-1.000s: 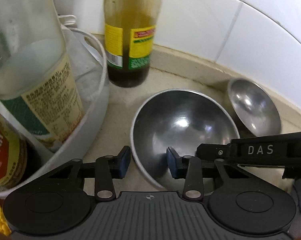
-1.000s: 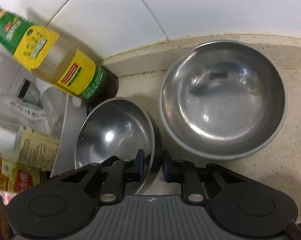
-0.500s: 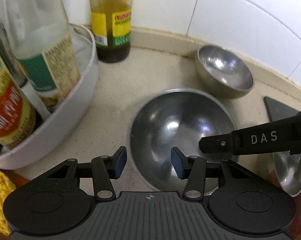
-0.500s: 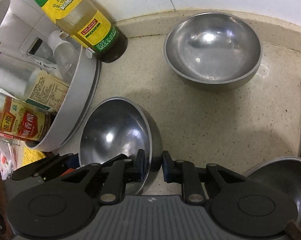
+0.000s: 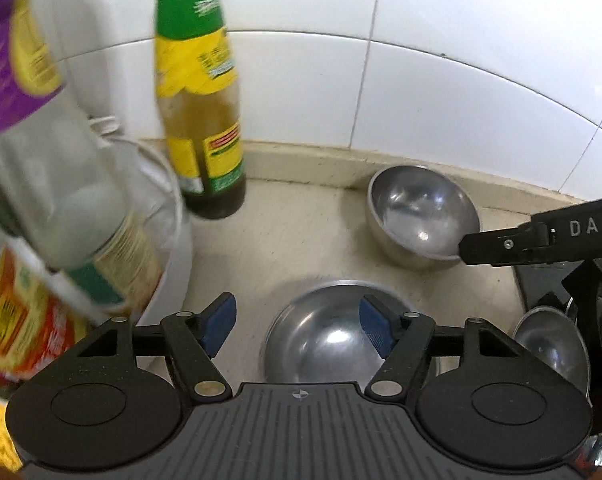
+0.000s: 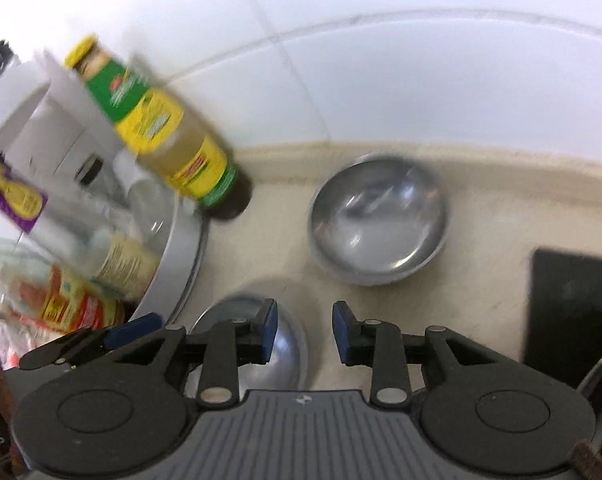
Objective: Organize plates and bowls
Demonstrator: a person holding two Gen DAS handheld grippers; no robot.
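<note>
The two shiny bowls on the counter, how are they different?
The near bowl sits right under the left gripper, between its open fingers; the far bowl sits by the tiled wall, with no gripper over it. The near bowl looks wider and shallower, the far bowl smaller and deeper. Both are bare steel, empty and upright on the beige counter.

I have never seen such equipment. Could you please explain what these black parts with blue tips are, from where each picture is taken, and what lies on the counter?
A person holds a hand tool with a two-finger claw in each hand; a camera on each looks forward along its fingers. One picture comes from the left claw, the other from the right claw. Both are open and hold nothing. On the beige counter sit a near steel bowl, a far steel bowl by the tiled wall, a sauce bottle, and a white tub holding more bottles.
</note>
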